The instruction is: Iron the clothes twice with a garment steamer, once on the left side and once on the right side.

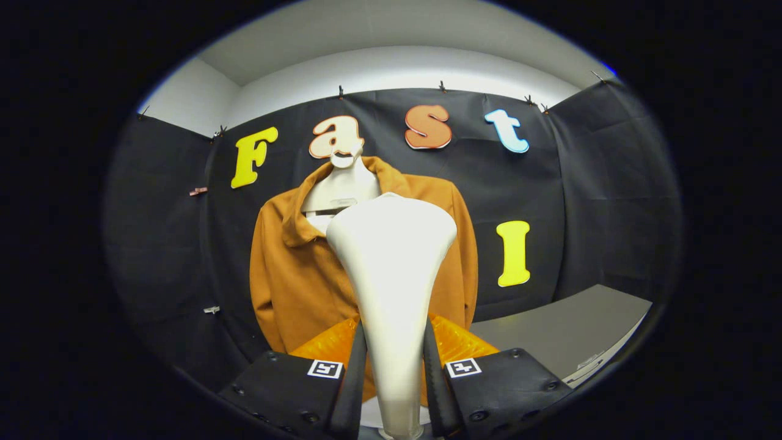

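between the tool fingers, clamped upright, the steamer flares toward the jacket.

Glossy smooth white plastic steamer, matt orange-brown woven cloth jacket, matt black gripper fingers

**Grey table below the hanging jacket**

A grey table runs along the foot of the black cloth wall, beyond the fingers and to their right. A flat pale piece lies at its near edge; what it is cannot be told.
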### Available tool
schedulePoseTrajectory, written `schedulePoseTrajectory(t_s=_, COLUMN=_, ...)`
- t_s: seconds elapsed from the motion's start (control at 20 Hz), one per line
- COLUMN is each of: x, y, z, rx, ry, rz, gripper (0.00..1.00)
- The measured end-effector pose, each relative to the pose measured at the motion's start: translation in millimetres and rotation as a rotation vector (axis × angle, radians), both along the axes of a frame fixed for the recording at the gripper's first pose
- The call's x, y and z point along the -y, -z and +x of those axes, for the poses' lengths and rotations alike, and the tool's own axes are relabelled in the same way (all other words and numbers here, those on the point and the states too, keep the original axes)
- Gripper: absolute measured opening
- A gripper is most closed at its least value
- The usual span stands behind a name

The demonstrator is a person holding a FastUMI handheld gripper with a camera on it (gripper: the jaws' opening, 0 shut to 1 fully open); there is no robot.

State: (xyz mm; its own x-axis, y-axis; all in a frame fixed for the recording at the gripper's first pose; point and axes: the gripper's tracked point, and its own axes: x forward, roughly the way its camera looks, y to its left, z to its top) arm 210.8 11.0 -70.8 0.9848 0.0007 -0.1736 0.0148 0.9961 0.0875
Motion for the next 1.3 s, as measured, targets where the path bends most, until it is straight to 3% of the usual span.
schedulePoseTrajectory(t_s=0.3, x=25.8, y=-27.5, z=-13.6, rx=0.096, ry=0.015, rz=-0.003, gripper=0.47)
schedulePoseTrajectory(t_s=1.3, x=34.8, y=-24.2, z=-19.2, rx=0.077, ry=-0.05, rz=0.015, gripper=0.47)
